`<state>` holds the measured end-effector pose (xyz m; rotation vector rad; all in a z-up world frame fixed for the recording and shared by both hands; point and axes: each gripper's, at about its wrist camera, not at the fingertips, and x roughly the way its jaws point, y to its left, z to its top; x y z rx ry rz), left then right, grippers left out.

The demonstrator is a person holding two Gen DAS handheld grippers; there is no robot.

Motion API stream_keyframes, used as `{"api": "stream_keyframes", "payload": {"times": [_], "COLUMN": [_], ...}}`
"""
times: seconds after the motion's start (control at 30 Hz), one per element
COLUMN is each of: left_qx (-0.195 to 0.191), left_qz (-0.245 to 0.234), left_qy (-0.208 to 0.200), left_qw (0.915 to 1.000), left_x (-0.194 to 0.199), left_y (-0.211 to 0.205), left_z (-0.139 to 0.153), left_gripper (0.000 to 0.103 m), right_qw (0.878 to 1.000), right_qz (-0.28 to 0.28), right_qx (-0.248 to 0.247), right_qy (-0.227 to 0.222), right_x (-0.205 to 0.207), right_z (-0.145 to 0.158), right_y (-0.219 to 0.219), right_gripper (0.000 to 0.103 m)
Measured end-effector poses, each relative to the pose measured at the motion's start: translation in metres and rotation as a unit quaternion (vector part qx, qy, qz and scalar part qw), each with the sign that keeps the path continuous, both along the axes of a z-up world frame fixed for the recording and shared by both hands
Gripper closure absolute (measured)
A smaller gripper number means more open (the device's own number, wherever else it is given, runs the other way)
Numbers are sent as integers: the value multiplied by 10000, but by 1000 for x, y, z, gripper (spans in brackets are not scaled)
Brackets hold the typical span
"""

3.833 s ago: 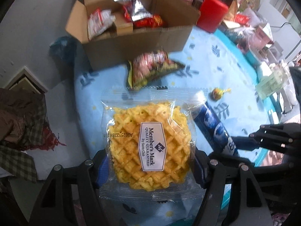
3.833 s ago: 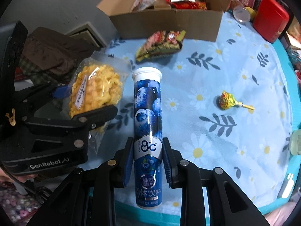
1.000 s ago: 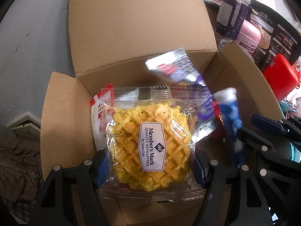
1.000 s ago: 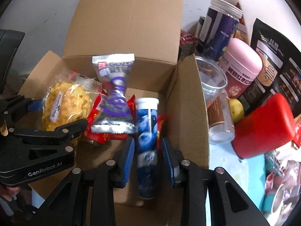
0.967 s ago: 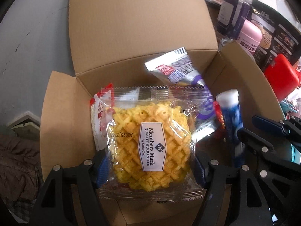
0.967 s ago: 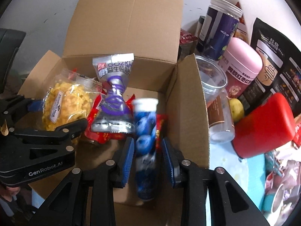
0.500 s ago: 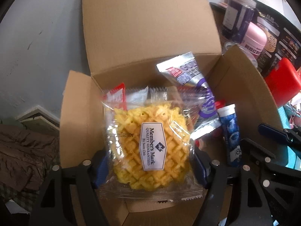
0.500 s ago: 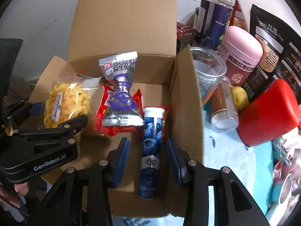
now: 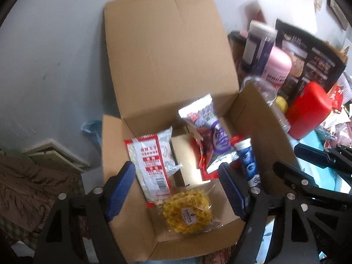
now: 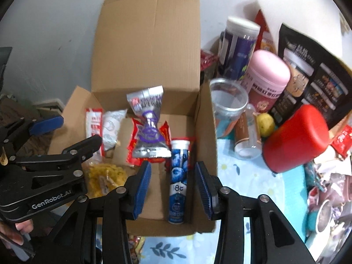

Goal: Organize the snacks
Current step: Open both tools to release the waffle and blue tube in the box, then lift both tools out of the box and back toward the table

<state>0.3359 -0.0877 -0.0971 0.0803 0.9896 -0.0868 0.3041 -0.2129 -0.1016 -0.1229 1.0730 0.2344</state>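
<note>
An open cardboard box (image 9: 136, 231) (image 10: 206, 136) holds the snacks. The yellow waffle packet (image 9: 189, 215) lies at its near end, also seen in the right wrist view (image 10: 105, 180). The blue tube (image 10: 178, 180) lies along the right wall, also in the left wrist view (image 9: 247, 162). A silver-purple pouch (image 10: 149, 127) and a red-white packet (image 9: 151, 162) are inside too. My left gripper (image 9: 176, 189) is open and empty above the box. My right gripper (image 10: 173, 189) is open and empty above the tube.
Right of the box stand a red container (image 10: 294, 138), a pink jar (image 10: 268, 79), a dark purple canister (image 10: 237, 50), a clear cup (image 10: 228, 101) and a black menu board (image 10: 314, 74). The floral blue tablecloth (image 10: 253, 189) lies below. Brown cloth (image 9: 26, 189) lies left.
Both grippers opened and pulled back above the box. The waffle packet dropped from the left gripper into the box's near end; the blue tube lies released along the right wall.
</note>
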Motion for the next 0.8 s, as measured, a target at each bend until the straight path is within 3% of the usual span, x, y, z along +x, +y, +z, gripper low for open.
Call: {"api": "stream_keyframes", "payload": {"times": [0.53,0.8], "left_qx": [-351,-389], "left_qz": [-135,-182], "left_qy": [-982,-1376], "left_qw": [9945,9896], "left_x": [-75,-122], "left_y": [23,26], "left_z": [113,154], "left_gripper": [25,25], "right_qw": [9957,9922], "right_qz": [-107,-170], "right_qx": [112,114], "right_qy": [-912,-1229], "right_x": [-56,-100], "right_z": [112,150], "right_y": [1,2], "right_gripper": [61,61]}}
